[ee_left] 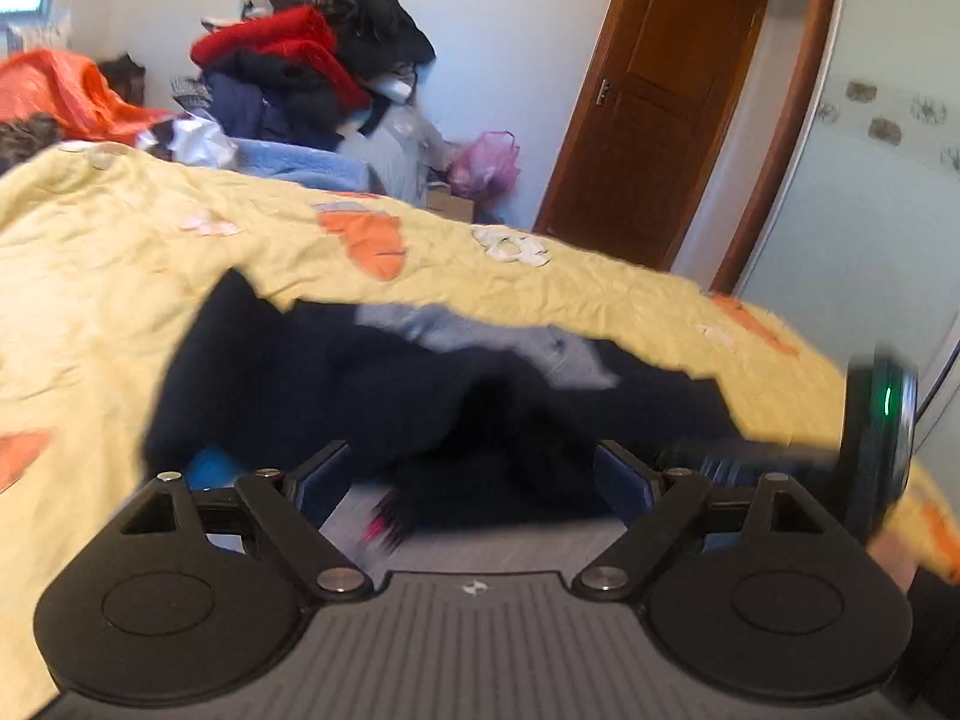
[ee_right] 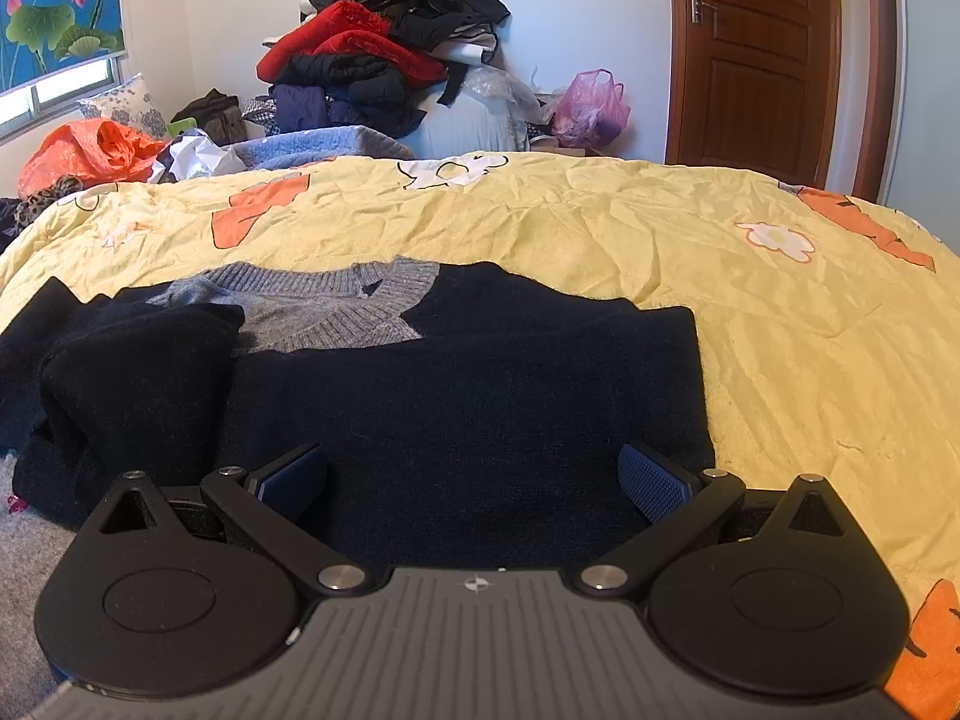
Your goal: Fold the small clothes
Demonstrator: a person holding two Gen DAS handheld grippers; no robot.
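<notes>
A small dark navy sweater [ee_right: 456, 396] with a grey knit collar [ee_right: 336, 306] lies on the yellow bedspread [ee_right: 600, 222]. Its left sleeve [ee_right: 138, 372] is folded over onto the body. My right gripper [ee_right: 474, 474] is open, jaws wide apart, just above the sweater's lower part, holding nothing. In the blurred left wrist view the sweater [ee_left: 372, 384] lies crumpled in front of my left gripper [ee_left: 474, 474], which is open with dark cloth between its jaws. The right gripper's body [ee_left: 876, 444] shows at the right edge there.
A tall heap of red, black and blue clothes [ee_right: 372, 54] stands behind the bed. An orange bag [ee_right: 90, 150] lies at the left, a pink bag [ee_right: 591, 99] by the brown door [ee_right: 756, 54]. A grey cloth [ee_right: 24, 564] lies at the near left.
</notes>
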